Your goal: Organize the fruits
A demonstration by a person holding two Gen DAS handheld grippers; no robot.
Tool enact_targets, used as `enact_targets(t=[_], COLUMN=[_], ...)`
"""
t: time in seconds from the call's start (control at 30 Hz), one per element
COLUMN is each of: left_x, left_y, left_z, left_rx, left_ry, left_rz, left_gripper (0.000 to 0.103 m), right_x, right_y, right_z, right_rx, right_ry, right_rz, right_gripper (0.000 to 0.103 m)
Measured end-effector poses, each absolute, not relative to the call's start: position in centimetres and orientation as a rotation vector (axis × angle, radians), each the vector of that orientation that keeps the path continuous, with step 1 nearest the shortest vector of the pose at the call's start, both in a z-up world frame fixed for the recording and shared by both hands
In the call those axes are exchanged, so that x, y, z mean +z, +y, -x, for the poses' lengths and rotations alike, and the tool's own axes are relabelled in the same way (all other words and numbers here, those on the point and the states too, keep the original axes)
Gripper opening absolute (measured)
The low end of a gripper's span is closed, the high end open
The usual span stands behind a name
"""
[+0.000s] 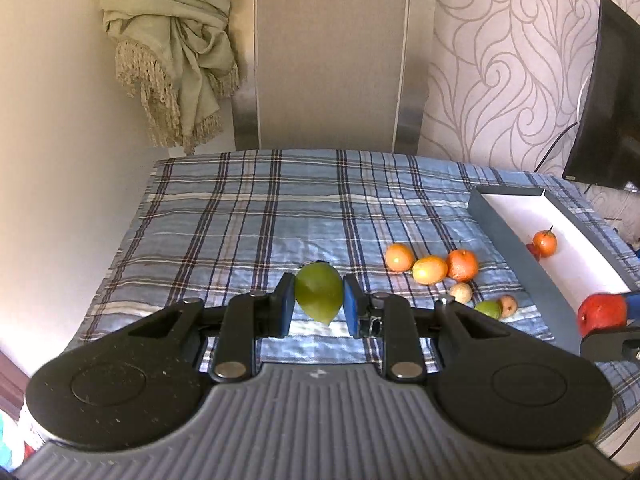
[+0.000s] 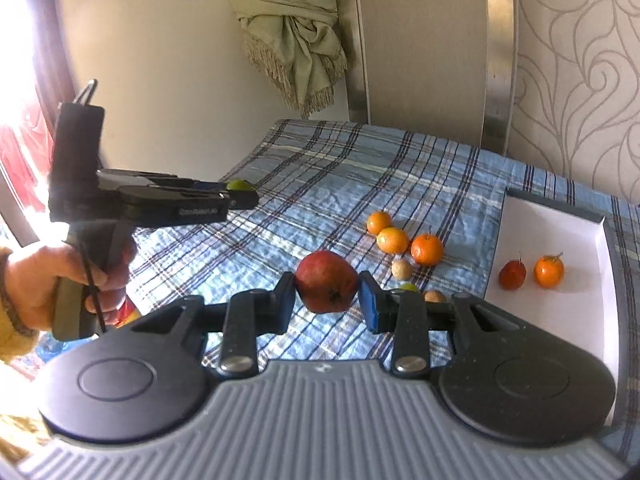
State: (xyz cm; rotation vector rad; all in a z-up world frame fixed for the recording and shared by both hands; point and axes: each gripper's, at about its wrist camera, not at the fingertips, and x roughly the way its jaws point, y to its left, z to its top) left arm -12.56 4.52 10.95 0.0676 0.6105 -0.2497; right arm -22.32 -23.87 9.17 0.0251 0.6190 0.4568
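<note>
A: How was the mango (image 1: 319, 297) held?
B: It was clamped by the left gripper (image 1: 319, 305) above the table (image 1: 240, 216), long axis tilted, tip pointing down.
A: And the pomegranate (image 2: 326, 287)?
B: It was gripped by the right gripper (image 2: 327, 300), crown downward.

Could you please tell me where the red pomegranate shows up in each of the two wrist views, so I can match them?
Left wrist view: the red pomegranate sits at the far right edge, held by the right tool beside the box.
Right wrist view: it is at centre, clamped in the right tool.
Shared landmark: the row of three oranges on the plaid cloth.
</note>
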Motion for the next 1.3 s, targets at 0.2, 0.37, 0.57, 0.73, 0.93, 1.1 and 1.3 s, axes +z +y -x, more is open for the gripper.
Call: enact_targets(t=[0.2, 0.37, 0.57, 0.73, 0.93, 1.1, 1.3], left_x=[10.5, 11.4, 12.2, 12.6, 13.2, 13.4, 13.5], left_y=[4.7, 4.3, 2.9, 2.2, 1.6, 0.8, -0.5], left_z=[13.7, 13.7, 13.5, 13.5, 13.3, 13.2, 12.8], left_rx=[-0.234, -0.228, -0.268, -0.275, -0.281, -0.308, -0.345], left_ry=[0.646, 0.638, 0.61, 0.592, 0.569, 0.557, 0.553], left_rz=[-0.063, -0.065, -0.065, -0.073, -0.093, -0.104, -0.118], left_gripper=[0.029, 0.029, 0.029, 0.029, 0.029, 0.029, 0.029], right_x=[8.5, 9.5, 9.4, 9.6, 10.0, 10.1, 10.1], right_y=[-24.8, -25.1, -25.5, -25.6, -26.2, -26.7, -27.8], right_z=[22.8, 23.6, 23.6, 23.8, 23.9, 23.9, 24.1], right_rx=[0.455, 0.455, 0.46, 0.463, 0.449, 0.431, 0.386], right_ry=[0.634, 0.589, 0.574, 0.561, 0.533, 0.525, 0.519], right_rz=[-0.072, -0.051, -0.056, -0.05, -0.056, -0.062, -0.078], right_gripper=[0.037, 0.037, 0.037, 0.037, 0.037, 0.037, 0.037])
